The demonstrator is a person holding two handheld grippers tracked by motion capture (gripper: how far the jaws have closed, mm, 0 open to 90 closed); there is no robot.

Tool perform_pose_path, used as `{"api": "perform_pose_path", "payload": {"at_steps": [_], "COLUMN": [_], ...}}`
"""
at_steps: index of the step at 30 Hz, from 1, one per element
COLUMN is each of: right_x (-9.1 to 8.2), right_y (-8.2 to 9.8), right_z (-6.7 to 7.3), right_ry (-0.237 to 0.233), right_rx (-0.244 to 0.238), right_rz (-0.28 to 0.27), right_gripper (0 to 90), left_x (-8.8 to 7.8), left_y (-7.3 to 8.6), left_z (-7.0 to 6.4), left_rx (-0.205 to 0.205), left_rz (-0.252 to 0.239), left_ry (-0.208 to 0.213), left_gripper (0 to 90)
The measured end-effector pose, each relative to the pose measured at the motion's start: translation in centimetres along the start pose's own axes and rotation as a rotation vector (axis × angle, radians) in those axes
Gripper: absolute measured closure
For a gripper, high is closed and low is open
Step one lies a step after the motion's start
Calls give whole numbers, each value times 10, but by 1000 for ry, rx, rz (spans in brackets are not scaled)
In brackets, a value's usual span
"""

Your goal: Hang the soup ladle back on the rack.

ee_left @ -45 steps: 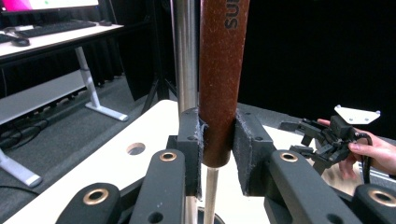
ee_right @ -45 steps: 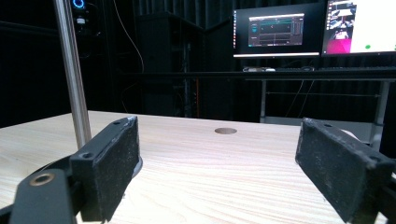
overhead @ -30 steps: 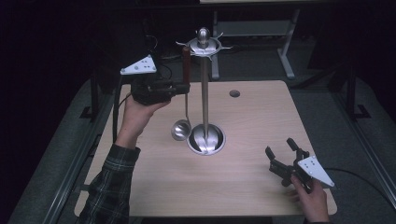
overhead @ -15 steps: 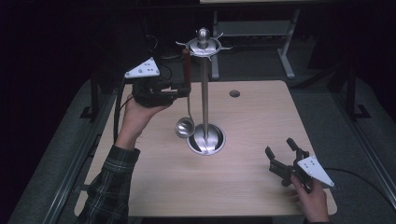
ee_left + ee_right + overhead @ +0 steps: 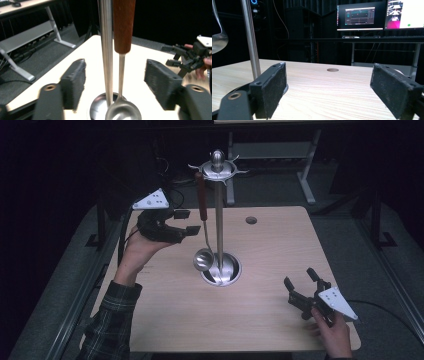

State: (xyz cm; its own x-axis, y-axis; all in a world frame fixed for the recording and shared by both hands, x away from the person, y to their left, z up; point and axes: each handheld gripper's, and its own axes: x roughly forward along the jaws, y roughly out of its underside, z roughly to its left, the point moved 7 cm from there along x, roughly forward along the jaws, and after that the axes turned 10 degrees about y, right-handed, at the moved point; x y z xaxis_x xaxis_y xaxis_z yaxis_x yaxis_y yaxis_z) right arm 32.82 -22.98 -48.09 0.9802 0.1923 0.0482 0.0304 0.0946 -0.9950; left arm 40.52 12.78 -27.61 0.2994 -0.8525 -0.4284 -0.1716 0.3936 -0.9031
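A steel utensil stand point(image 5: 219, 220) rises from a round base point(image 5: 231, 270) at the table's middle. From its top ring hangs a ladle with a brown wooden handle point(image 5: 201, 195) and a steel bowl point(image 5: 203, 260). My left gripper point(image 5: 191, 221) is held level just left of the handle. Its jaws have just been opening. In the left gripper view the handle point(image 5: 123, 25) and the pole point(image 5: 106, 50) stand in the gap of the left gripper point(image 5: 115, 72), and the pads point(image 5: 75, 82) touch neither. My right gripper point(image 5: 298, 276) rests open and empty at the front right.
The light wooden table point(image 5: 280, 245) has a round cable hole point(image 5: 251, 220) at the back right. Metal desk legs point(image 5: 305, 175) stand on the floor behind it. The right gripper view shows lit monitors point(image 5: 362, 16) on a far desk, past the right gripper point(image 5: 328, 80).
The left gripper's jaws have spread apart and let go of the ladle's handle. The ladle's bowl has swung in toward the pole. The right gripper has kept still.
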Motion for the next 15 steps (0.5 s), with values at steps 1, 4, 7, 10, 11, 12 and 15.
{"api": "perform_pose_path", "payload": {"at_steps": [1, 4, 7, 10, 11, 12, 15], "right_x": [0, 0, 0, 0, 0, 0, 0], "right_y": [0, 0, 0, 0, 0, 0, 0], "right_z": [0, 0, 0, 0, 0, 0, 0], "right_ry": [0, 0, 1, 1, 2, 1, 1], "right_rx": [0, 0, 1, 2, 5, 4, 4], "right_rz": [0, -1, -2, -2, 0, -1, -2], "right_gripper": [129, 128, 128, 128, 128, 128, 128], "left_x": [0, -2, -3, -7, -8, -10, -14], "left_y": [1, 5, 8, 12, 14, 16, 23], "left_z": [-1, -1, 1, 1, 2, 2, 2], "left_rx": [-8, -20, -23, -39, -47, -51, -61], "left_rz": [2, 7, 20, 19, 17, 27, 38], "left_ry": [-4, -7, -26, -43, -50, -53, -65], "left_gripper": [289, 199, 92, 21, 21, 16, 0]}}
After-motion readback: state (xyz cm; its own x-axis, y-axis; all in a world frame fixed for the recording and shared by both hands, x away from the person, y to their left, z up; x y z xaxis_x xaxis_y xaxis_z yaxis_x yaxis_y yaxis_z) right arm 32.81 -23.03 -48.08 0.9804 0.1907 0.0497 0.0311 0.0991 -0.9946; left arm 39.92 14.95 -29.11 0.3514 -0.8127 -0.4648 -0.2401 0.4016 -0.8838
